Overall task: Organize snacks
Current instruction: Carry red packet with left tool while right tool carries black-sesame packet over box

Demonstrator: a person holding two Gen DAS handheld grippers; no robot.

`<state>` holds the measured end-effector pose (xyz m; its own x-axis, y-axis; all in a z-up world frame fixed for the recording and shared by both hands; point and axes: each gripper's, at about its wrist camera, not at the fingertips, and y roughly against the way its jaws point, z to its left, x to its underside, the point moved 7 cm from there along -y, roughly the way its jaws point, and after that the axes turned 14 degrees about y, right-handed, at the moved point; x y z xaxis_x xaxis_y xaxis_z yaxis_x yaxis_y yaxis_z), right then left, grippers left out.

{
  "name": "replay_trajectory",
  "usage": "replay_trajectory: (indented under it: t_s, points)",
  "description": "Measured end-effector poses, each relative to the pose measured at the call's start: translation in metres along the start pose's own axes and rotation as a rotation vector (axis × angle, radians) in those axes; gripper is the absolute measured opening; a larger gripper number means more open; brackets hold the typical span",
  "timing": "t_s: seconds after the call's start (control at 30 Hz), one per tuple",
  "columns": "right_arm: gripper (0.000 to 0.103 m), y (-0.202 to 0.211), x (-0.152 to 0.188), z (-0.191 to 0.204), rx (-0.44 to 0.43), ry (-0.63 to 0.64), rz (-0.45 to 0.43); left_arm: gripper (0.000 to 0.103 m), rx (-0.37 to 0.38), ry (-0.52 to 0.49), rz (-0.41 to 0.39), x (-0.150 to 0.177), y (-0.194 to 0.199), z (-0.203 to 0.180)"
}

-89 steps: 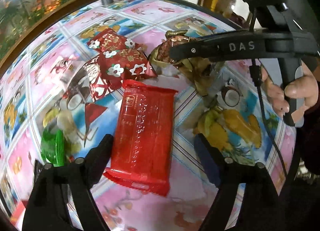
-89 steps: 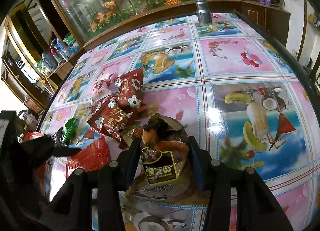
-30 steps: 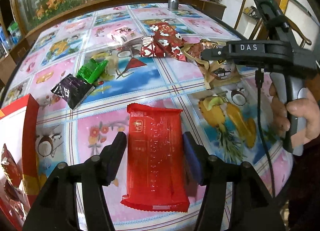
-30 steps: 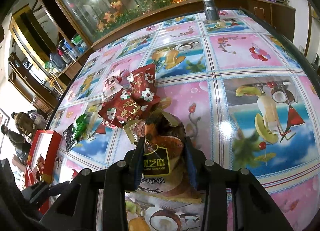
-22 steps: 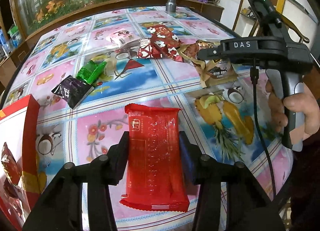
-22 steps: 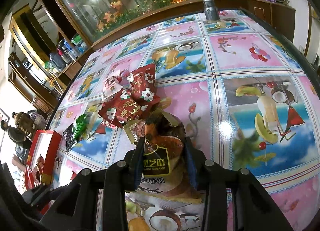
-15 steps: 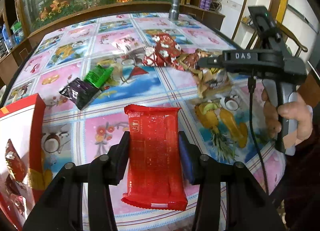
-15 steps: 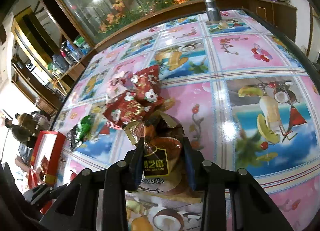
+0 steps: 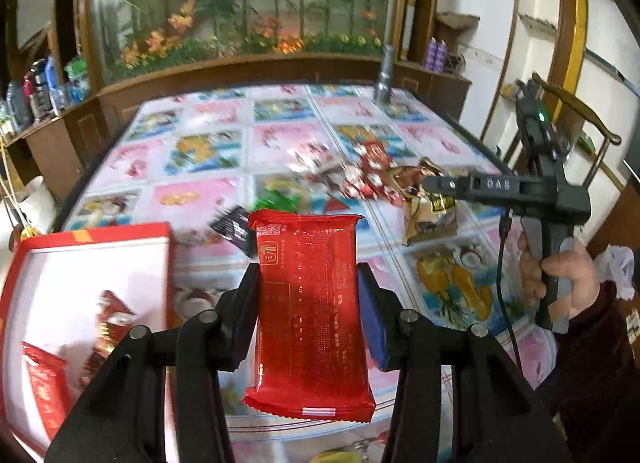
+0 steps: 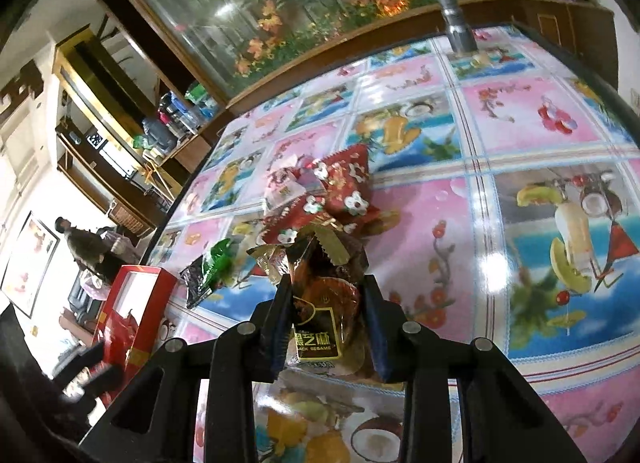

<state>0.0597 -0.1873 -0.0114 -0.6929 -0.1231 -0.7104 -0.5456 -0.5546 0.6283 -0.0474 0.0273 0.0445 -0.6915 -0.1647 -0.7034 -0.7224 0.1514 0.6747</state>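
My left gripper (image 9: pixel 308 287) is shut on a long red snack packet (image 9: pixel 310 311) and holds it lifted above the table. A red box with a white inside (image 9: pixel 96 247) lies at the left, with red packets in it. My right gripper (image 10: pixel 326 299) is shut on a brown and gold black-sesame snack packet (image 10: pixel 324 319), lifted off the table; it also shows in the left wrist view (image 9: pixel 430 215). The red box also shows at the left of the right wrist view (image 10: pixel 132 303).
A pile of red flowered packets (image 10: pixel 340 191) lies mid-table, with a green packet (image 10: pixel 218 259) and a dark packet (image 10: pixel 194 279) left of it. A metal flashlight (image 10: pixel 452 7) stands at the far edge. A person (image 10: pixel 86 243) stands beyond the table's left side.
Both grippers have risen with their packets, which are now off the table. The left gripper has swung left, bringing the red box further into view.
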Motion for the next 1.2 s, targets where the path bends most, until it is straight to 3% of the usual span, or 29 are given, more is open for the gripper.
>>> replay_trajectory:
  t_s: [0.2, 0.3, 0.4, 0.57, 0.73, 0.83, 1.03, 1.2]
  points:
    - [0.033, 0.018, -0.016, 0.011, 0.015, 0.030, -0.134, 0.044, -0.027, 0.054, -0.060, -0.010, 0.020, 0.030]
    - [0.032, 0.026, -0.022, 0.017, -0.025, 0.000, -0.199, 0.044, -0.045, 0.080, -0.081, -0.013, 0.028, 0.047]
    - [0.032, 0.021, -0.026, 0.028, -0.078, -0.034, -0.210, 0.044, -0.064, 0.108, -0.100, -0.015, 0.037, 0.064]
    - [0.032, -0.007, -0.030, 0.069, -0.261, -0.083, -0.181, 0.044, -0.104, 0.148, -0.131, -0.017, 0.050, 0.092]
    - [0.032, -0.041, -0.034, 0.131, -0.513, -0.141, -0.137, 0.044, -0.159, 0.191, -0.146, -0.016, 0.057, 0.122]
    - [0.031, -0.063, -0.033, 0.170, -0.604, -0.143, -0.095, 0.044, -0.192, 0.204, -0.149, -0.013, 0.060, 0.136]
    - [0.031, -0.096, -0.023, 0.246, -0.697, -0.078, -0.005, 0.044, -0.249, 0.260, -0.144, -0.006, 0.066, 0.172]
    - [0.031, -0.120, -0.011, 0.296, -0.718, -0.006, 0.072, 0.044, -0.286, 0.302, -0.138, 0.000, 0.067, 0.194]
